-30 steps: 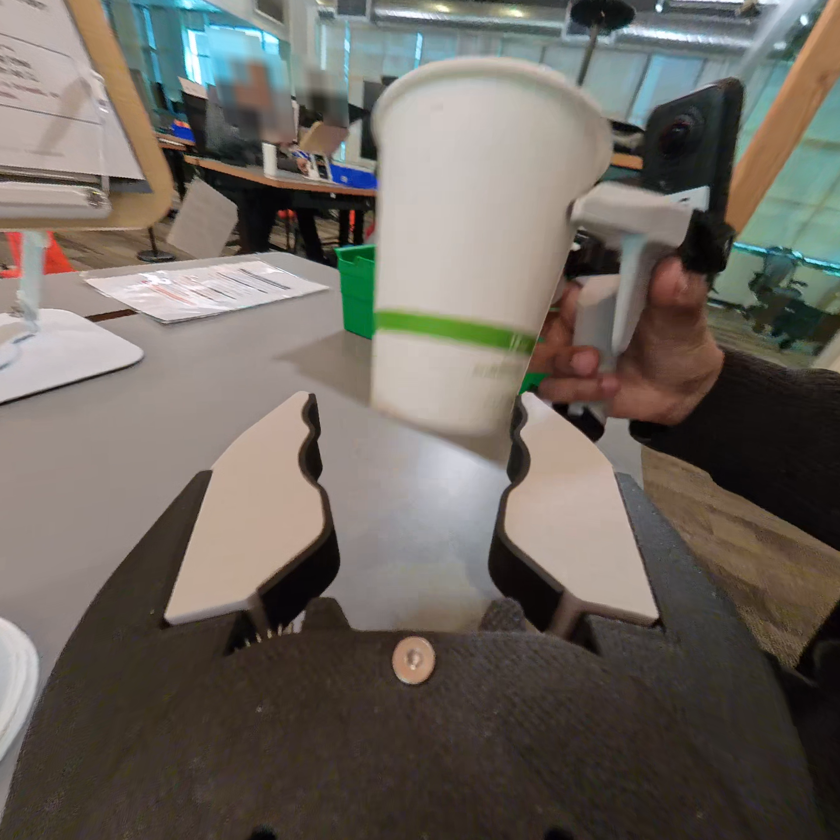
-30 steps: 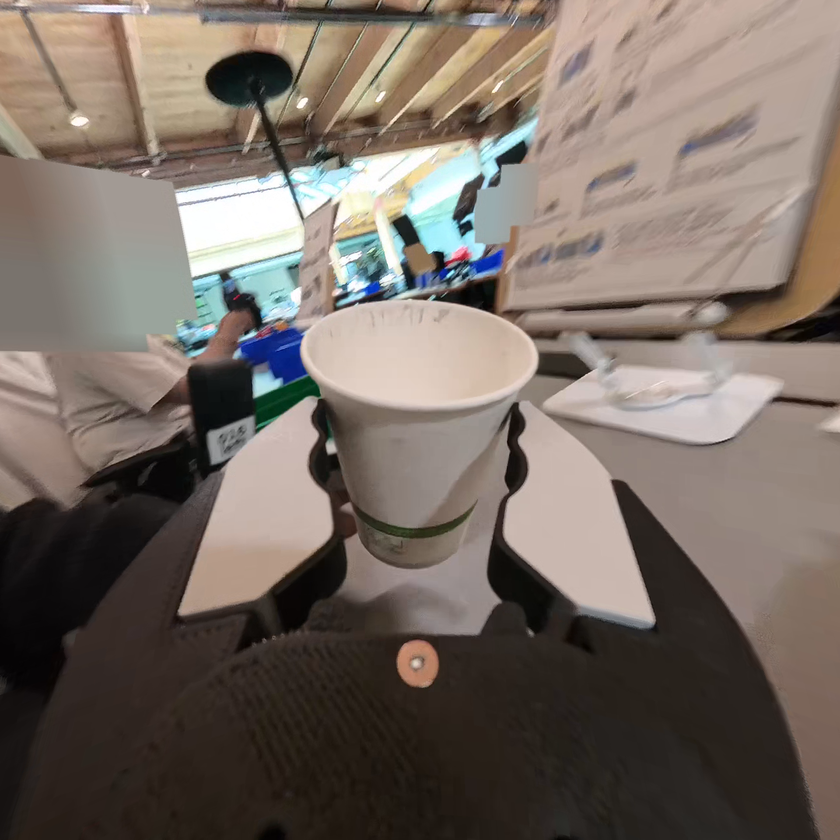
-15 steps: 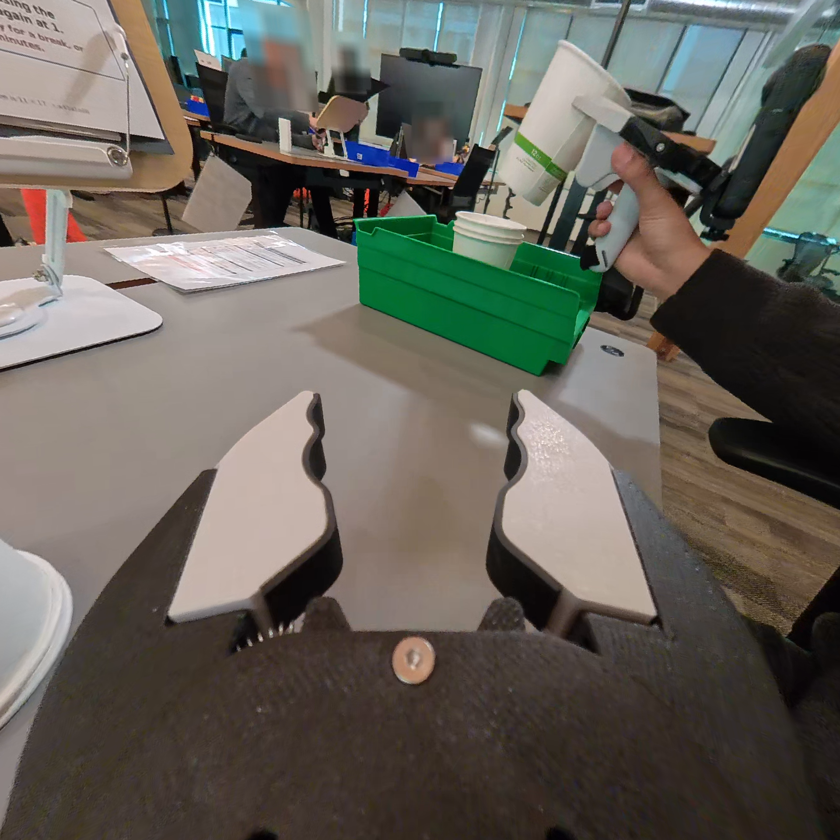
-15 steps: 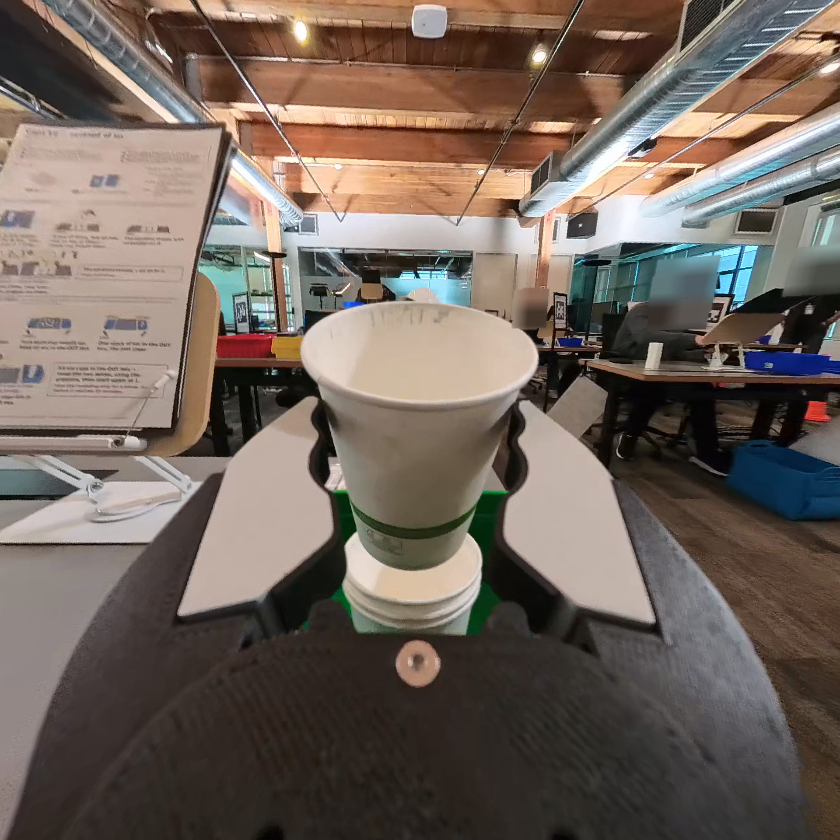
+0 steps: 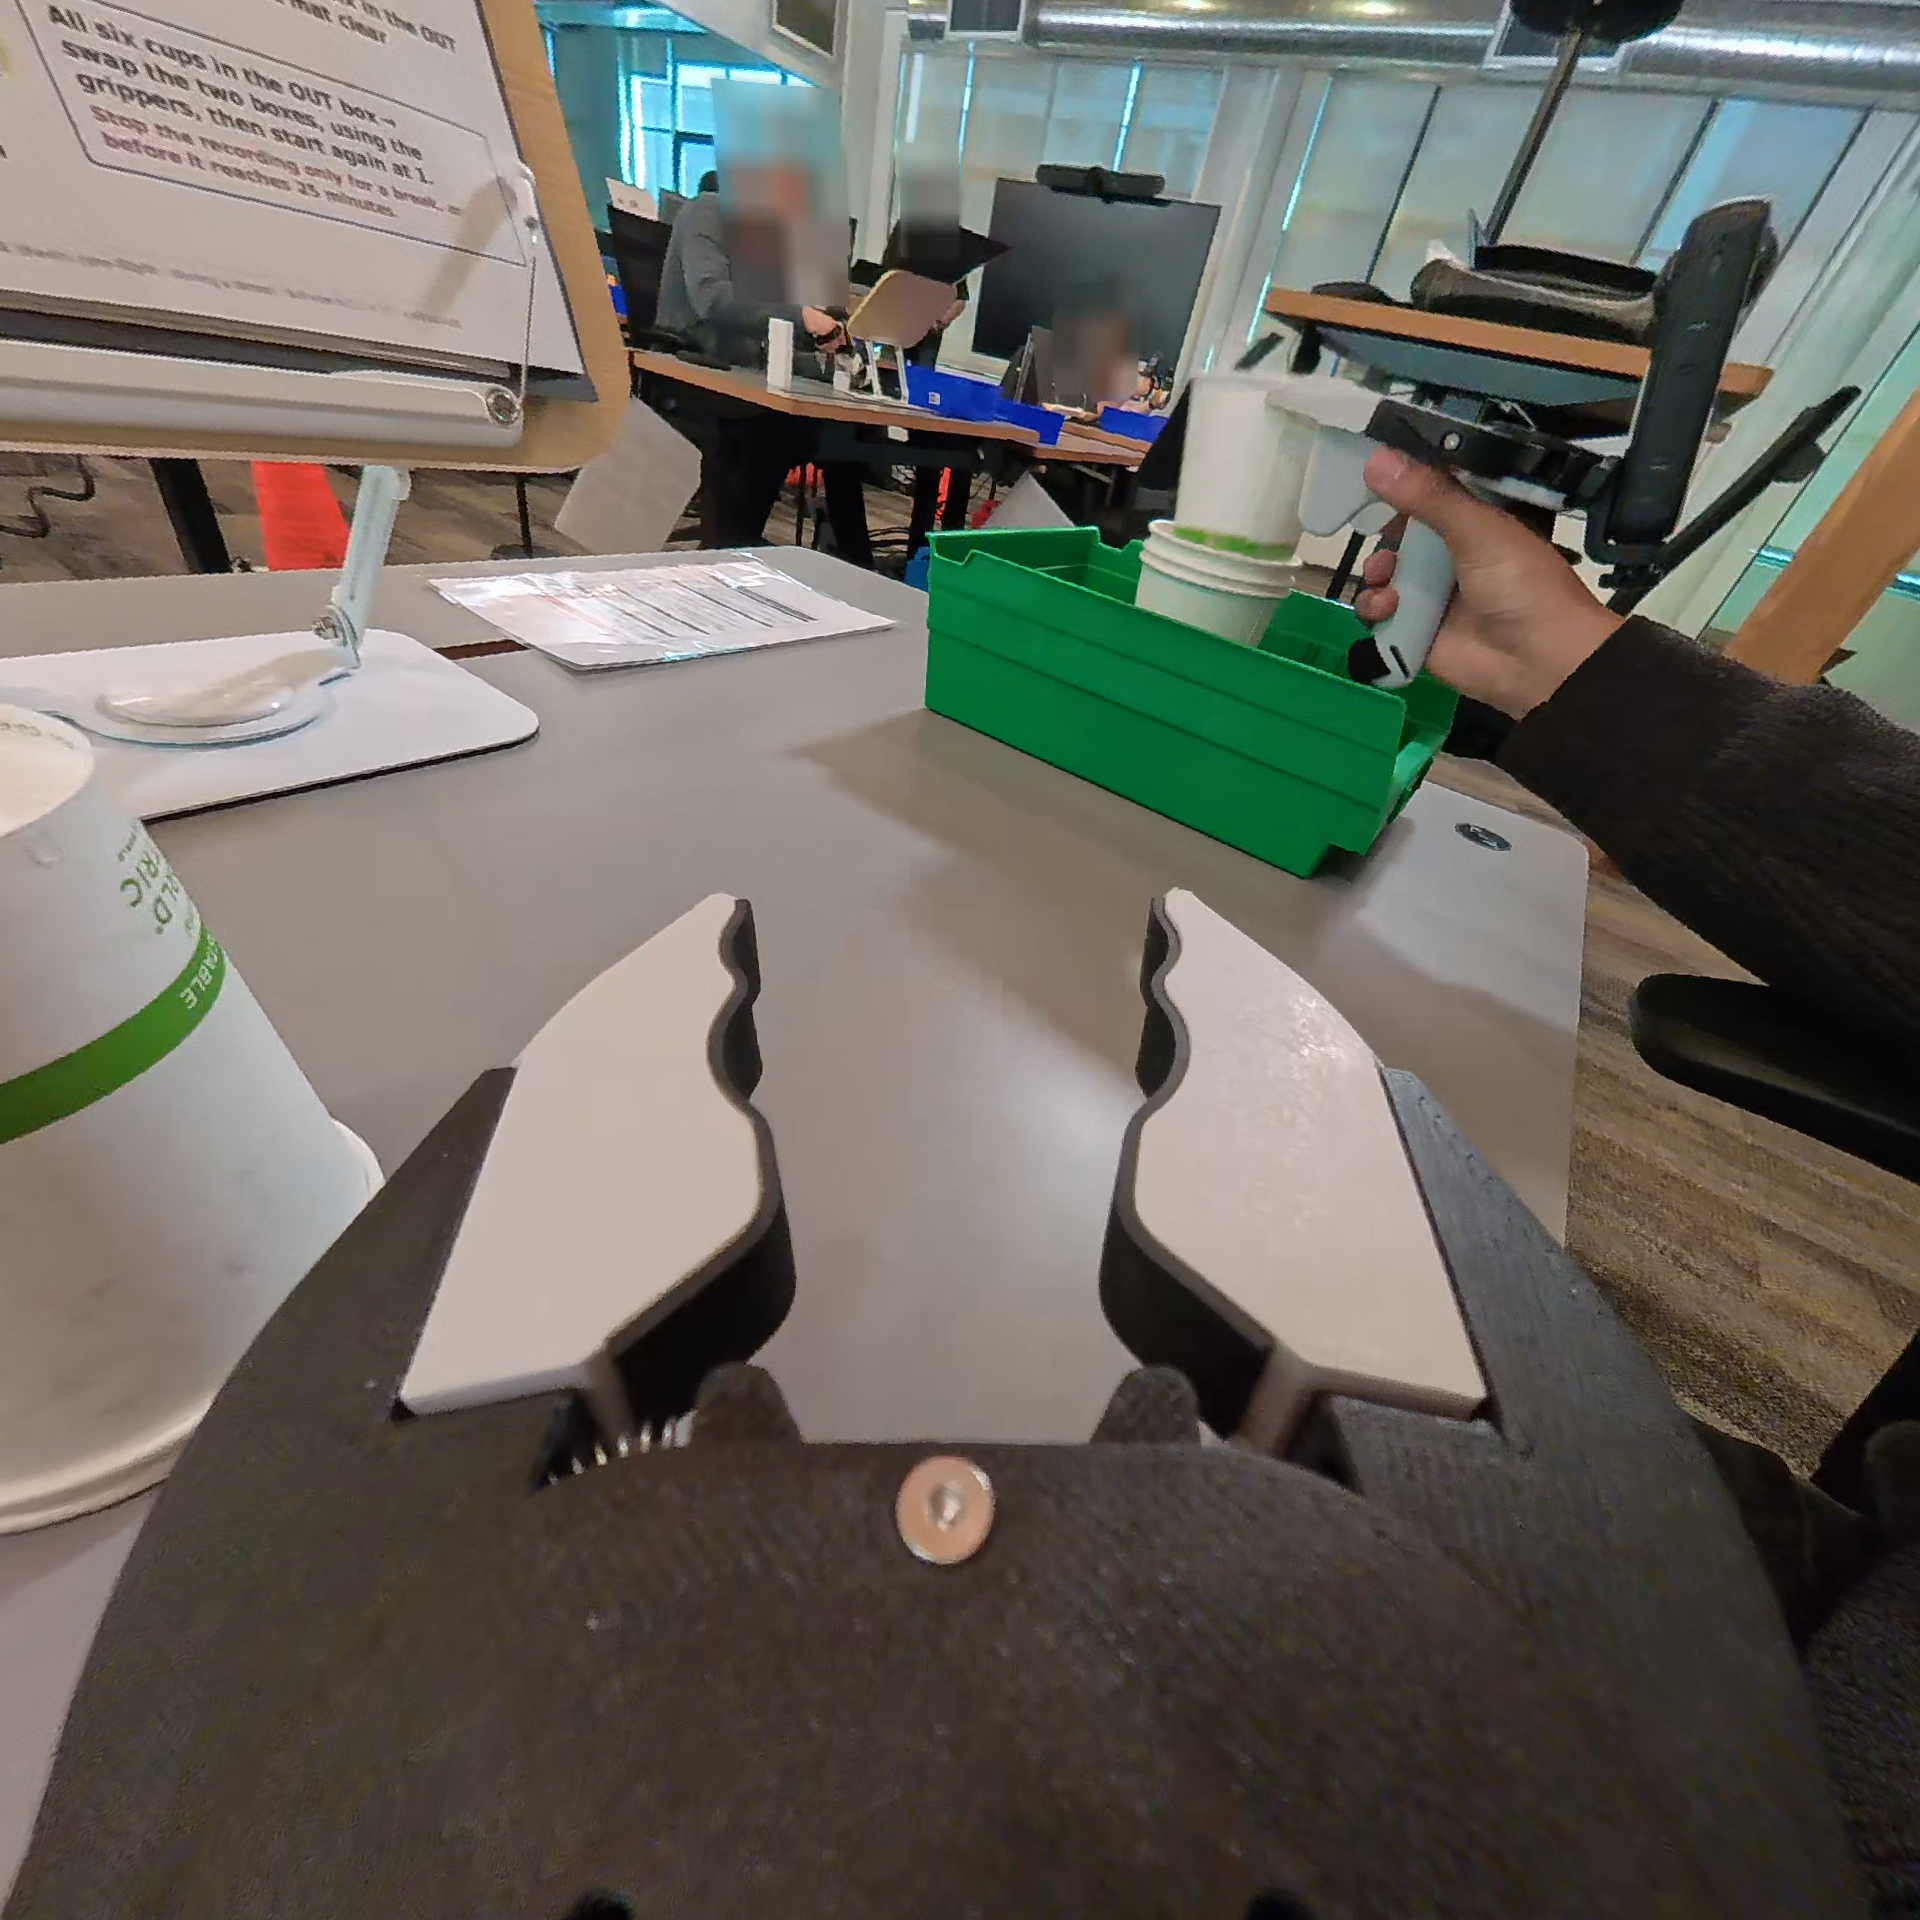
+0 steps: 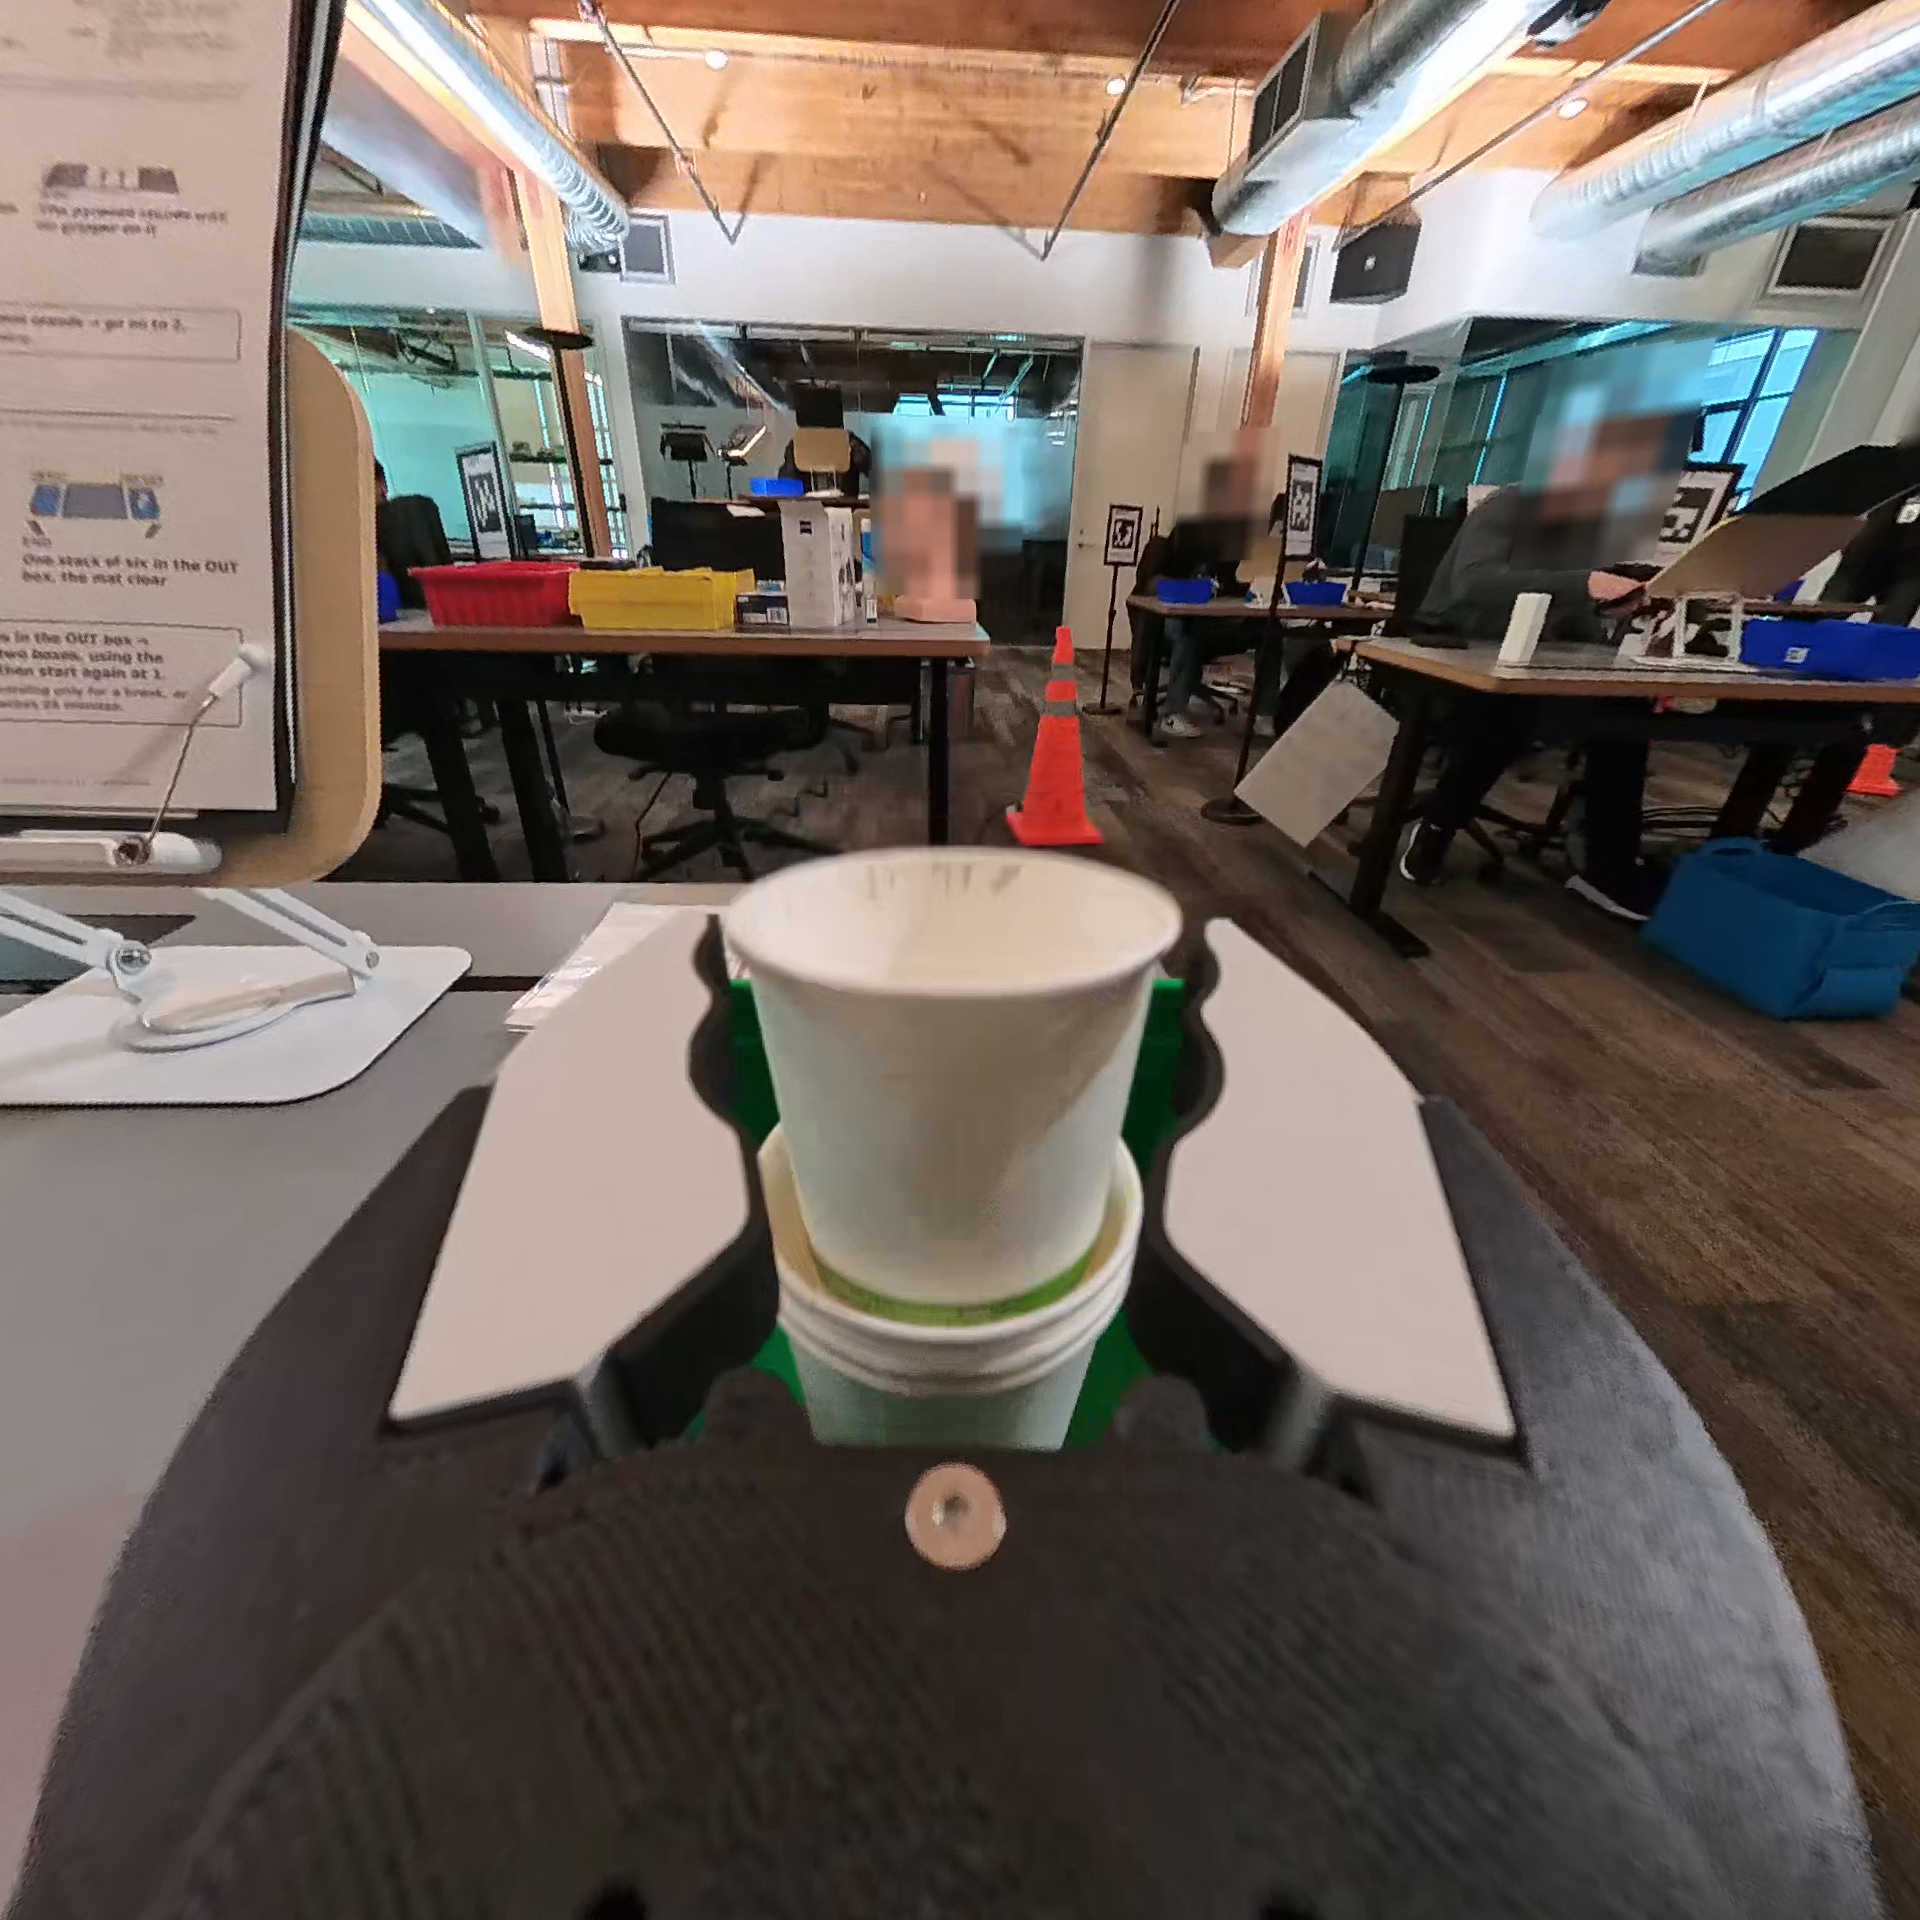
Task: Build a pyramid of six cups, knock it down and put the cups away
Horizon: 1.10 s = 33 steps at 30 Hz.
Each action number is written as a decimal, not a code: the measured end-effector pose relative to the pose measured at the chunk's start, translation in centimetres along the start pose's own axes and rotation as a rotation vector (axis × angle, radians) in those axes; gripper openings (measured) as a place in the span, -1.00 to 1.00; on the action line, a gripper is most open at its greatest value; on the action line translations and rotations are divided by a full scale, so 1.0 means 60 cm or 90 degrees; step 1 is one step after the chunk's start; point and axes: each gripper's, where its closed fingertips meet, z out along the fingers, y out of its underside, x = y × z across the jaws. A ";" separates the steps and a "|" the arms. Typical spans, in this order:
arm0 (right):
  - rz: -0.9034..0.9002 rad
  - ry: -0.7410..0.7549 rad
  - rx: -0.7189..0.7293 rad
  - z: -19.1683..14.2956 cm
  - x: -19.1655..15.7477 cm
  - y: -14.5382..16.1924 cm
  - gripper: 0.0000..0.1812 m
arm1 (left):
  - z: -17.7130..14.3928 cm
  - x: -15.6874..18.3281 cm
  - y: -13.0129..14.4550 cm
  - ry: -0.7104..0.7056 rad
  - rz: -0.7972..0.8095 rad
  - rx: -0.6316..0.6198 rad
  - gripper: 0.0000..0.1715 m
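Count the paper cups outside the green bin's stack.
2: an upside-down cup beside the left gripper; a held cup in the right gripper's fingers, partly inside the stack. Others may be out of view.

Left gripper [image 5: 948, 1039]: matt black ribbed printed-looking plastic body, smooth light grey finger plates with slight sheen, shiny metal screw [image 5: 943, 1507]. Right gripper [image 6: 951, 1049] same make, clamped on a matt white paper cup [image 6: 951, 1060] with a green band, over a paper cup stack [image 6: 940, 1361]. Green bin [image 5: 1174, 707] smooth semi-gloss plastic; grey table [image 5: 644, 831] smooth with soft sheen; floor [image 6: 1662, 1143] wood-look planks.
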 end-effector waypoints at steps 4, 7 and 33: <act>0.012 0.000 0.011 -0.007 0.001 -0.009 -0.06 | 0.003 0.000 0.002 0.002 -0.002 -0.003 -0.16; 0.031 0.000 0.032 -0.017 0.004 -0.025 -0.06 | 0.007 0.001 0.002 0.005 0.000 -0.004 -0.16; 0.096 -0.427 0.027 -0.177 -0.506 0.009 -0.29 | -0.035 -0.257 -0.030 -0.360 0.072 -0.084 -0.06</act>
